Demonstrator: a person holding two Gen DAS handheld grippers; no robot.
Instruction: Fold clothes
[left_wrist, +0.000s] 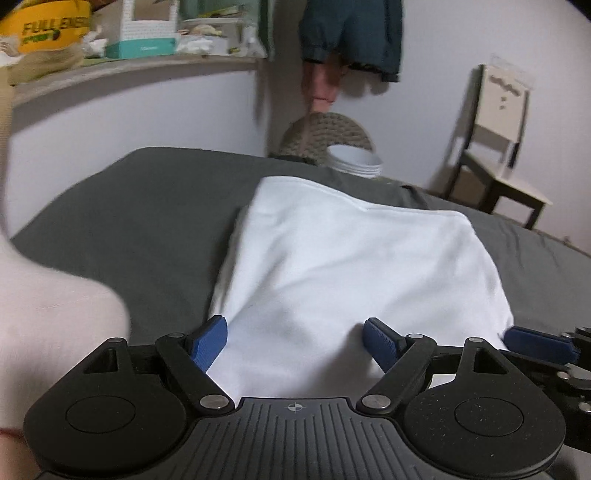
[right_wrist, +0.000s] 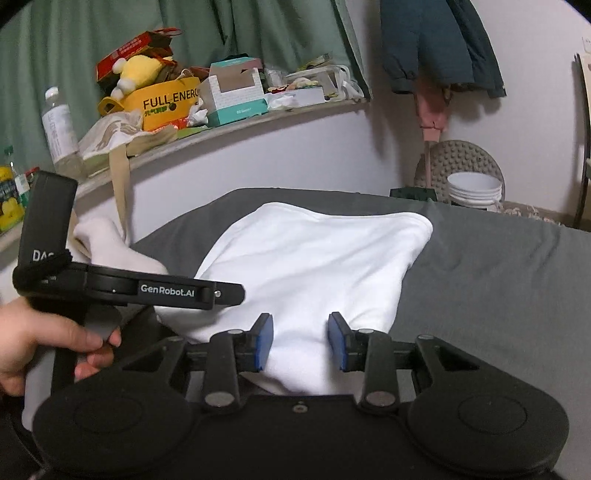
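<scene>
White garment (left_wrist: 354, 266) lies part-folded on the grey bed (left_wrist: 140, 206); my left gripper (left_wrist: 295, 341) and right gripper (right_wrist: 301, 341) both gape at its near edge. I'd pinch both corners evenly.

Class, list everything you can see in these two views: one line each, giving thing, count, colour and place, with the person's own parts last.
White garment: one, white, folded on the bed.
Bed sheet: one, grey, under the garment.
Cream cloth: one, left of the garment.
Shelf: one, along the wall, cluttered.
Yellow box: one, on the shelf.
Water bottle: one, clear, shelf's left end.
Bucket: one, white, beyond the bed.
Chair: one, dark frame, far right.
Left gripper: blue fingers open over the garment.
Right gripper: blue fingers open, garment between.
Hand: one, holding the left gripper's handle.
</scene>
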